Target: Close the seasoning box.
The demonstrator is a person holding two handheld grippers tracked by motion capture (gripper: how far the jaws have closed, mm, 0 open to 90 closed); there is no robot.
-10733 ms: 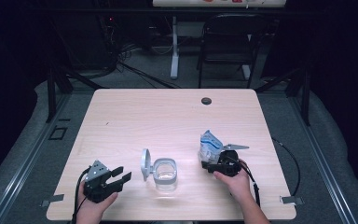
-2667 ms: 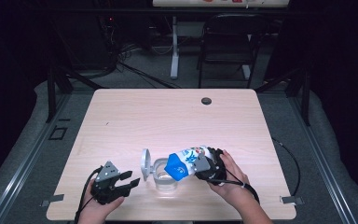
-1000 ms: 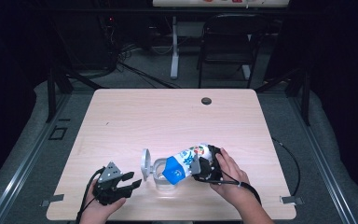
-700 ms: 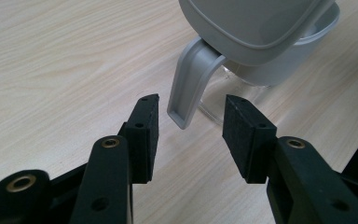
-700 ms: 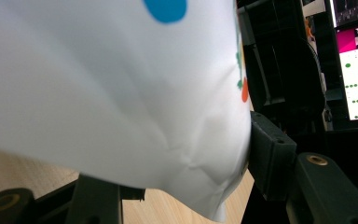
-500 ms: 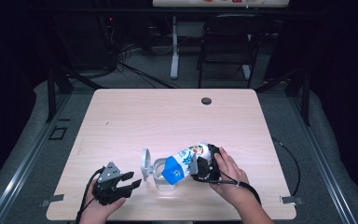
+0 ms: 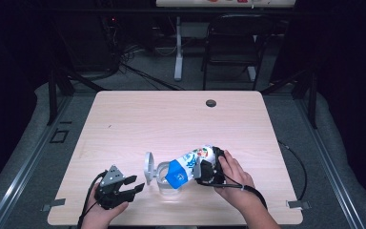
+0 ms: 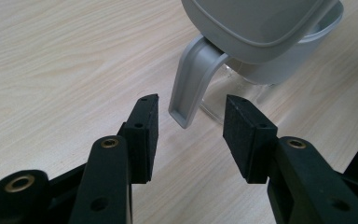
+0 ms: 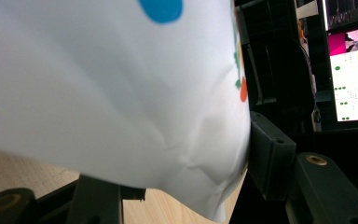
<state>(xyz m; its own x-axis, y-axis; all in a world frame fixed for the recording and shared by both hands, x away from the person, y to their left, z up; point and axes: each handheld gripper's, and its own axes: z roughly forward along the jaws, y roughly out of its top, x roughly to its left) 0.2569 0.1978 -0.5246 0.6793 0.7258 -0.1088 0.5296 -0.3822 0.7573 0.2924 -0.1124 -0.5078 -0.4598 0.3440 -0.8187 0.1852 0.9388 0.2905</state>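
Table (image 7: 138, 119): pale wood, as I see it from above.
Jug (image 7: 164, 179): clear, near the front edge, grey lid (image 7: 148, 167) tipped up, grey handle (image 8: 193, 77) toward my left gripper (image 7: 131, 185).
Left gripper: jaws spread wide, empty, just short of the handle.
Milk bag (image 7: 188, 165): white and blue, tilted, spout end over the jug.
Right gripper (image 7: 205, 171): jaws pinching the bag's white end, denting it.

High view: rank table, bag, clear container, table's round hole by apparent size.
1. Table
2. White-and-blue bag, held tilted over the container by the right gripper
3. Clear container, partly hidden by the bag; it looks close to the bag, so their order is unsure
4. Round hole
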